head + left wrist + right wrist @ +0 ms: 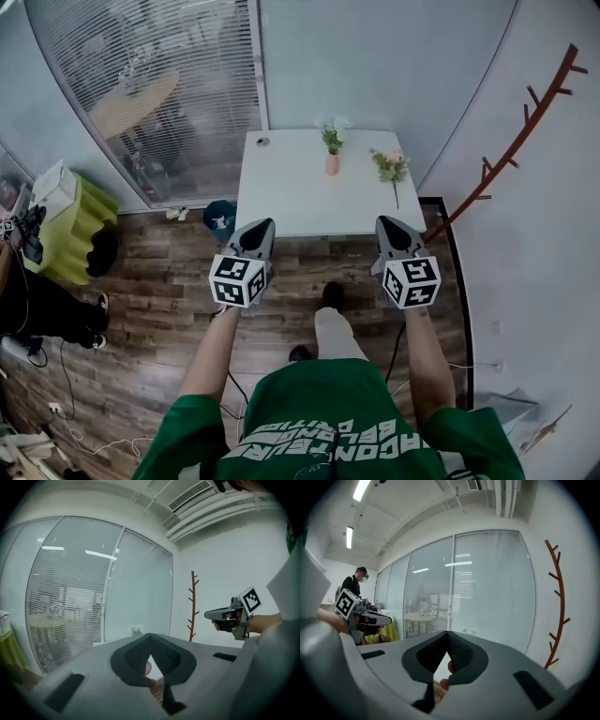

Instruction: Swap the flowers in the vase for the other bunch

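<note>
Pink vase [332, 165] w/ flowers [332, 136] on the table [281, 202], other bunch [391, 167] beside it, both grippers closed & empty.

The vase stands upright near the far edge of the white table, white-and-green flowers in it. The other bunch, pinkish w/ a long stem, lies flat on the tabletop to its right, apart from it. We hold the left gripper [262, 227] & right gripper [390, 225] side by side above the wood floor [169, 309], tips toward the table and meeting its near edge in the head view. Each has its jaws pressed together w/ nothing btwn them. A brown branch-shaped coat rack [520, 131] is on the right wall.
</note>
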`<state>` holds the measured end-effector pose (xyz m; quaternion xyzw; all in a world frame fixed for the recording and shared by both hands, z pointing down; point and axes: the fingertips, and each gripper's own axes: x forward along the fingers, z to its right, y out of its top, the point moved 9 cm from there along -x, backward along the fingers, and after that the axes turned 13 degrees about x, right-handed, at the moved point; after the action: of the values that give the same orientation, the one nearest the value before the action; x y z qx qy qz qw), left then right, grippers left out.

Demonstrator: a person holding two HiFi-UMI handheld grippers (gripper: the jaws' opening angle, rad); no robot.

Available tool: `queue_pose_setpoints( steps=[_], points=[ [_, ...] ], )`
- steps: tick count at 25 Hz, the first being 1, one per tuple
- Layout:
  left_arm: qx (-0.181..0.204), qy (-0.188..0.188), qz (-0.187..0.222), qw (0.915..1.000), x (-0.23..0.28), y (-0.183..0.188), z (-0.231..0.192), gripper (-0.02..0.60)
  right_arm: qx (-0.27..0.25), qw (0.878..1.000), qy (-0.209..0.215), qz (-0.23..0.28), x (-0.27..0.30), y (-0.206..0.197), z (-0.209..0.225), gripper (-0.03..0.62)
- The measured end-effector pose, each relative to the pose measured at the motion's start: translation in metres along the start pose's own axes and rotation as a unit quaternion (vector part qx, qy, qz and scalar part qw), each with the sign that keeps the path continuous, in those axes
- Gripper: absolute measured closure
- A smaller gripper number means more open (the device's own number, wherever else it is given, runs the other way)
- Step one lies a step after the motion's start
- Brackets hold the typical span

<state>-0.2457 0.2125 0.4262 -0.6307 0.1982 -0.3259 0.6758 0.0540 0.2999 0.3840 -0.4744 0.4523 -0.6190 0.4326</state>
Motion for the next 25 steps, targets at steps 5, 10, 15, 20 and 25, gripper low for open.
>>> queue_pose_setpoints(
  steps=[5, 10, 15, 20, 25],
  points=[
    [0.006, -0.009, -0.001, 0.9999, 0.03, 0.001, -0.017, 0.578, 0.004, 1.0, -0.006, 0.002, 0.031, 0.0, 0.015, 0.583],
    [0.009, -0.015, -0.008, 0.9998, 0.072, 0.001, -0.038, 0.578, 0.009, 1.0, -0.006, 0.001, 0.076, 0.005, 0.038, 0.583],
    [0.006, -0.027, -0.026, 0.9993, 0.123, -0.008, -0.056, 0.578, 0.02, 1.0, -0.006, -0.007, 0.126, 0.005, 0.066, 0.583],
    [0.001, -0.028, -0.037, 0.9989, 0.184, -0.006, -0.076, 0.578, 0.024, 0.999, -0.005, -0.027, 0.186, 0.006, 0.104, 0.583],
    [-0.012, -0.029, -0.055, 0.998, 0.239, -0.008, -0.095, 0.578, 0.031, 0.998, -0.006, -0.051, 0.239, 0.009, 0.137, 0.583]
  ],
)
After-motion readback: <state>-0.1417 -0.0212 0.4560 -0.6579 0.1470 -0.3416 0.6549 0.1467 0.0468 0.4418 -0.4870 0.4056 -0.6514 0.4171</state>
